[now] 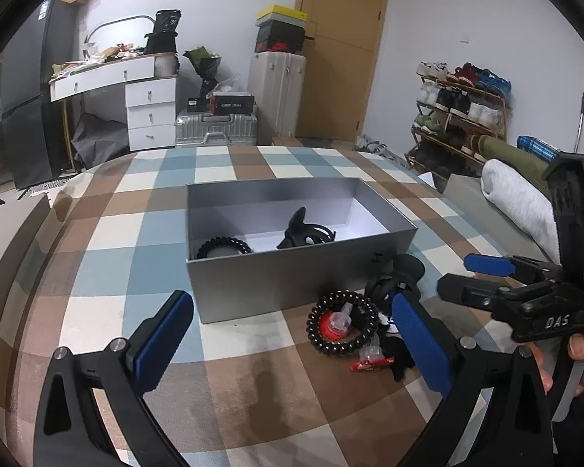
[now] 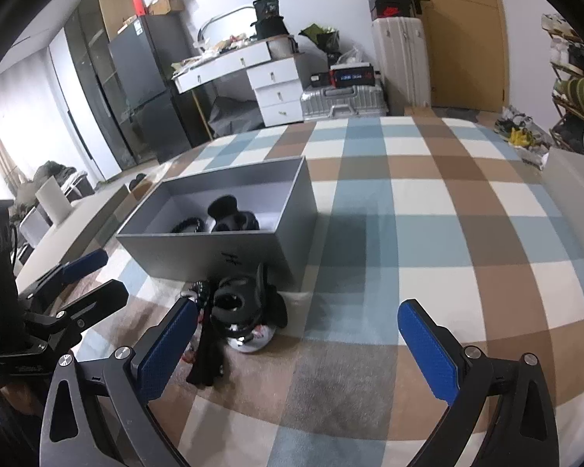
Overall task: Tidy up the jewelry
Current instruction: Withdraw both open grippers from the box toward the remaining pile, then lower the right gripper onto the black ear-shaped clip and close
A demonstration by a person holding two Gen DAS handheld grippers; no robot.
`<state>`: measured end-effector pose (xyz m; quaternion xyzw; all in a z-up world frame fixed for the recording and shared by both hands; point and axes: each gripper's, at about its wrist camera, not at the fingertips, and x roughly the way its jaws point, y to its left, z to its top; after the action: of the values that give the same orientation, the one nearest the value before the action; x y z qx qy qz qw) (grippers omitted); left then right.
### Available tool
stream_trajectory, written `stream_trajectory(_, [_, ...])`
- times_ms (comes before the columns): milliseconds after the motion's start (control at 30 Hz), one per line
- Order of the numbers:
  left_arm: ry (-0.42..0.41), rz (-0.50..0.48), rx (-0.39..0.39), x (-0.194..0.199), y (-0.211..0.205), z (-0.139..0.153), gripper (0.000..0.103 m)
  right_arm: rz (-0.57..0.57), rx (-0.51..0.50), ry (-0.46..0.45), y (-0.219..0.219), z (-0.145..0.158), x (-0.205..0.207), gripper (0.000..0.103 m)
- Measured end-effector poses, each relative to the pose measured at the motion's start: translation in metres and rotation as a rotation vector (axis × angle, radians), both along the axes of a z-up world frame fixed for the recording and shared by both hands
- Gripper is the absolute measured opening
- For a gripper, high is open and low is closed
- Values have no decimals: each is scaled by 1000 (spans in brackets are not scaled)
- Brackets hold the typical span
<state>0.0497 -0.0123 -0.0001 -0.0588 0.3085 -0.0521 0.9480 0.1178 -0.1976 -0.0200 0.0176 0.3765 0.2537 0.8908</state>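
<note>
A grey open box (image 1: 292,276) stands on the checked cloth and holds a black bead bracelet (image 1: 224,246) and a black hair clip (image 1: 305,231). Both also show in the right wrist view, the bracelet (image 2: 187,225) beside the clip (image 2: 229,214). In front of the box lies a pile: a dark bead bracelet (image 1: 344,321) around a red-and-clear piece (image 1: 335,323), and black clips (image 1: 399,276). My left gripper (image 1: 292,319) is open and empty just before the pile. My right gripper (image 2: 298,325) is open and empty, with the black clip pile (image 2: 245,299) by its left finger.
The checked cloth (image 2: 408,214) covers the table. A rolled white towel (image 1: 521,202) lies at the right edge. Behind are a white desk (image 1: 136,89), suitcases (image 1: 216,128), a shoe rack (image 1: 459,113) and a wooden door (image 1: 338,50).
</note>
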Motion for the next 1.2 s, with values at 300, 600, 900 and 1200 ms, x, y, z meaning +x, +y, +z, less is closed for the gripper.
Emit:
stream_trajectory(300, [113,-83,-2,5,-10,-11,100,27,-32,16,13,-8,-3,103])
stream_trajectory(600, [144,-52,-21,4,-2,-14,100,51,-72,22,29,-15,-1,100])
stream_trajectory(900, [166,7,-33,8,5,-16,100,84,-111,47,45,-22,2,85])
stream_trajectory(1200, [173,14,-38,11,7,-17,99,83,-120,47,48,-23,4,71])
